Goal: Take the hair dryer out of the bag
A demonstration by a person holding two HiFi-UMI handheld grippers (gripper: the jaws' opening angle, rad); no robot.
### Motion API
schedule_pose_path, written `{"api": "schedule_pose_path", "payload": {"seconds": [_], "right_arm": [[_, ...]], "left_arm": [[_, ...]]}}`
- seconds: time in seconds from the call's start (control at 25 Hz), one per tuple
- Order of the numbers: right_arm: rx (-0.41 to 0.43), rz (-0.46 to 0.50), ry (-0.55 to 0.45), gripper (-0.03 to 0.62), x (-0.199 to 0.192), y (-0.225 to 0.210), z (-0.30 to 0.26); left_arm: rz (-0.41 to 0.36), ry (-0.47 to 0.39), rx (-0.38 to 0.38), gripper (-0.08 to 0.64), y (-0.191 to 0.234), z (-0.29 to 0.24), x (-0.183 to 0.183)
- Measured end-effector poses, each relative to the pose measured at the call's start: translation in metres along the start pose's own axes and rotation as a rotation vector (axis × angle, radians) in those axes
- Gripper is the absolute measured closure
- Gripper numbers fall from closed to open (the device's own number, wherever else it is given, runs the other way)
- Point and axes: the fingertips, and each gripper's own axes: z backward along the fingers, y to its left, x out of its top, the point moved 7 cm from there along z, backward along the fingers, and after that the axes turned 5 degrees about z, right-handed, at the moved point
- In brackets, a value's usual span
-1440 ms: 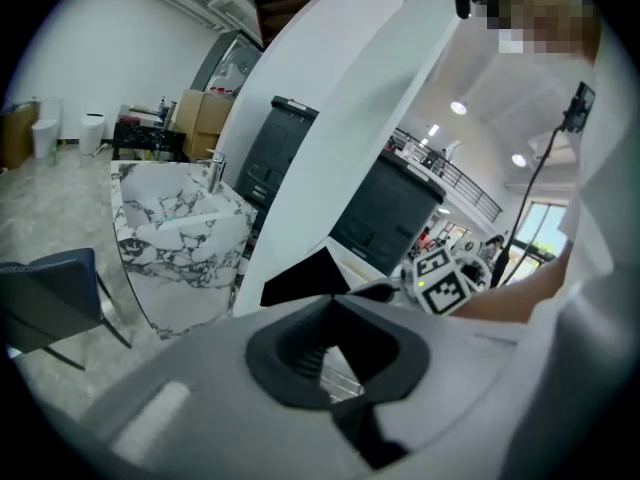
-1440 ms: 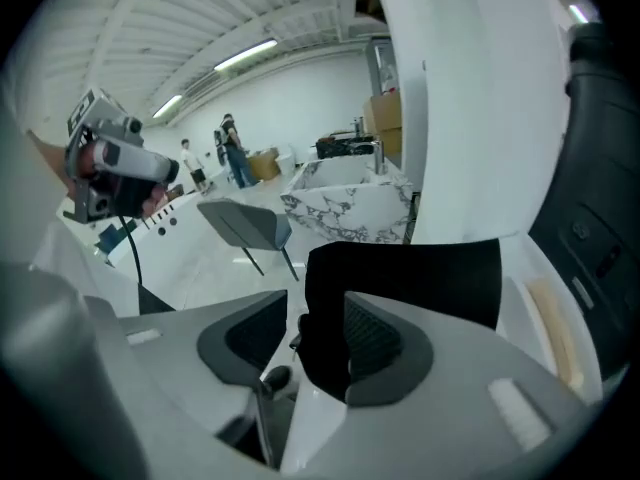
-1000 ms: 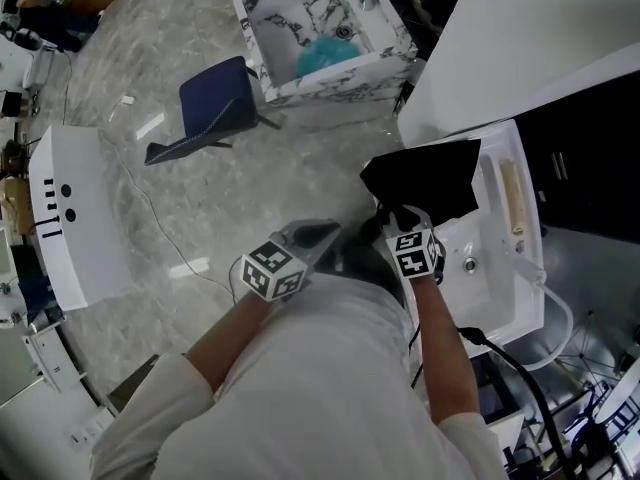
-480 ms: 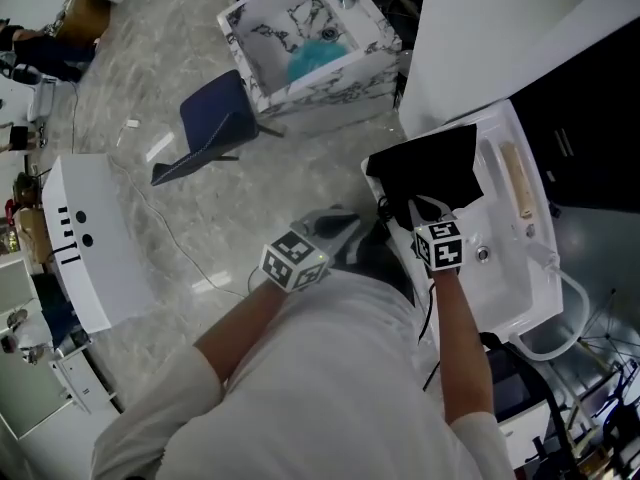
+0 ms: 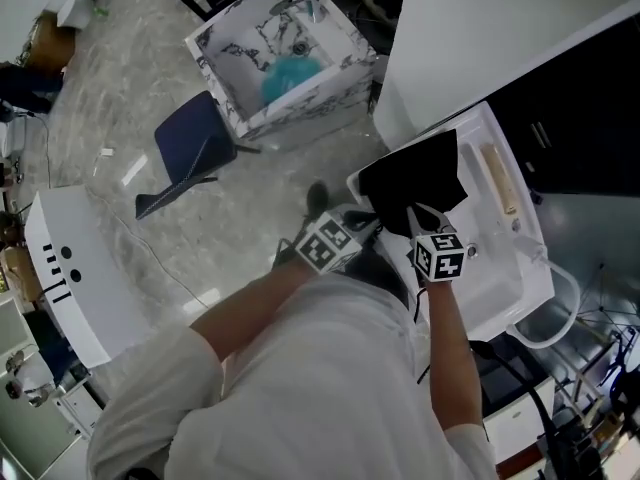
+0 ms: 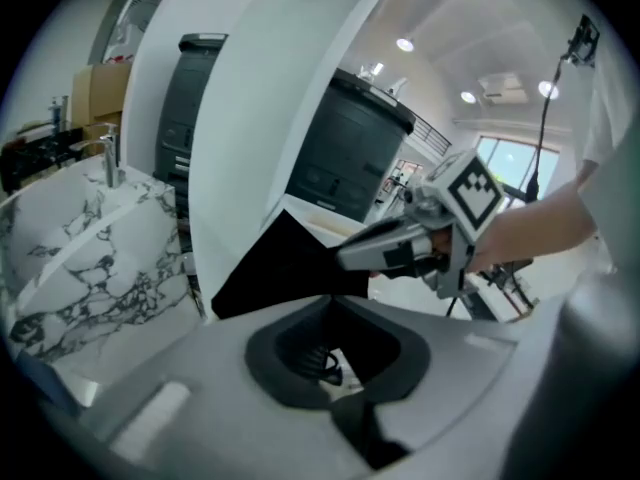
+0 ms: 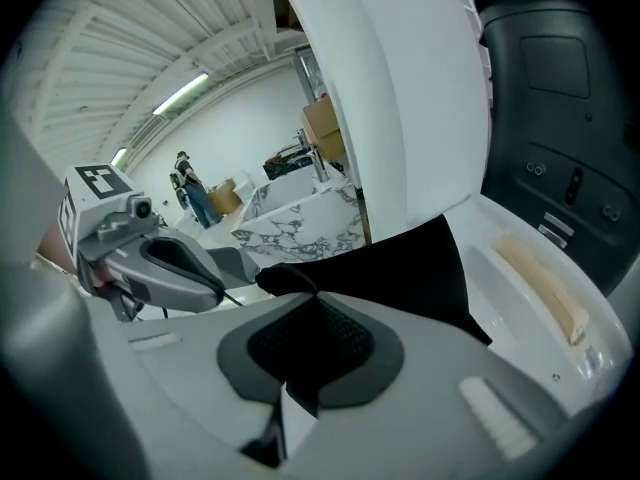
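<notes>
A black bag [image 5: 415, 168] lies on the white washbasin [image 5: 500, 258] at the right. The hair dryer is not in sight. My right gripper [image 5: 417, 214] reaches the bag's near edge, shut on a fold of the black fabric [image 7: 400, 263], which runs right into its jaw tips [image 7: 305, 293]. The left gripper view shows that same tip on the bag's corner [image 6: 280, 268]. My left gripper [image 5: 362, 223] is beside the basin's left rim, close to the bag's near-left corner, shut, with nothing seen between its jaws [image 6: 335, 303].
A beige stick-like object [image 5: 498, 178] lies on the basin's far ledge. A big white panel [image 5: 480, 38] rises behind the bag. On the floor stand a marble-patterned sink [image 5: 280, 63], a dark blue chair [image 5: 190, 148] and a white cabinet [image 5: 70, 268].
My left gripper has swung right and come close to the bag's near-left corner. The right gripper has stayed at the bag's near edge.
</notes>
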Motion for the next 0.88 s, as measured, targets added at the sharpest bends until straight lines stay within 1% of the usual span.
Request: {"api": "schedule_pose_path", "payload": {"seconds": [0.04, 0.08, 0.12, 0.24, 0.36, 0.44, 0.52, 0.6, 0.76, 0.88], "right_arm": [[-0.007, -0.001, 0.002, 0.581, 0.002, 0.001, 0.000], [-0.013, -0.002, 0.004, 0.581, 0.004, 0.002, 0.001], [-0.018, -0.005, 0.005, 0.581, 0.006, 0.003, 0.001], [-0.029, -0.028, 0.003, 0.581, 0.009, 0.006, -0.001], [-0.037, -0.054, -0.002, 0.581, 0.011, 0.007, -0.002], [-0.036, -0.078, -0.010, 0.581, 0.012, 0.006, -0.002], [-0.036, -0.108, -0.018, 0.581, 0.012, 0.004, 0.000], [-0.037, -0.127, -0.022, 0.581, 0.013, 0.000, 0.002], [-0.027, -0.160, -0.026, 0.581, 0.015, -0.004, 0.005], [-0.023, -0.185, -0.030, 0.581, 0.014, -0.006, 0.005]], "left_arm": [[-0.002, 0.020, -0.011, 0.545, 0.002, -0.010, 0.001], [-0.001, 0.038, -0.014, 0.506, 0.004, -0.019, 0.002], [-0.001, 0.054, -0.006, 0.502, 0.006, -0.027, 0.002], [-0.016, 0.099, 0.051, 0.484, 0.015, -0.050, 0.000], [-0.020, 0.121, 0.097, 0.475, 0.024, -0.070, -0.005], [-0.001, 0.127, 0.092, 0.448, 0.028, -0.081, -0.009], [0.002, 0.114, 0.069, 0.416, 0.029, -0.090, -0.010], [-0.012, 0.109, 0.062, 0.371, 0.028, -0.099, -0.009], [-0.064, 0.107, 0.087, 0.322, 0.032, -0.114, -0.009], [-0.115, 0.120, 0.077, 0.306, 0.031, -0.126, -0.009]]}}
